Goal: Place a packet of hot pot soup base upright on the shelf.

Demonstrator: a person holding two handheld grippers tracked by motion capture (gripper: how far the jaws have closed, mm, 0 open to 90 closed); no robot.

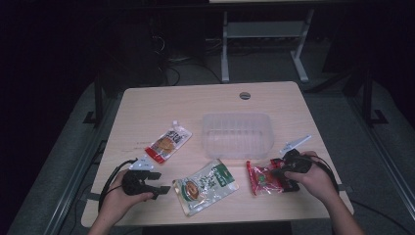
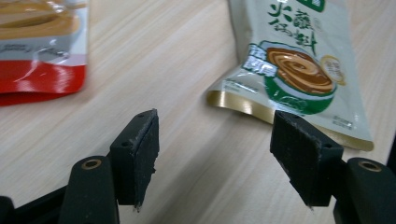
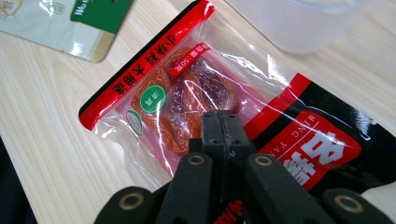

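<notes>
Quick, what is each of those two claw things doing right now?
Left gripper: open, holding nothing, just short of the green and white pouch.
Right gripper: shut on the red snack packet.

**Red snack packet: condition and position**

We identify the item as a red snack packet with a clear window, a red top band bearing printed characters, and black-and-red printing at its lower end. Reddish-brown contents show through the film. It lies flat on the table, near the front right edge, just in front of the clear container.
</notes>
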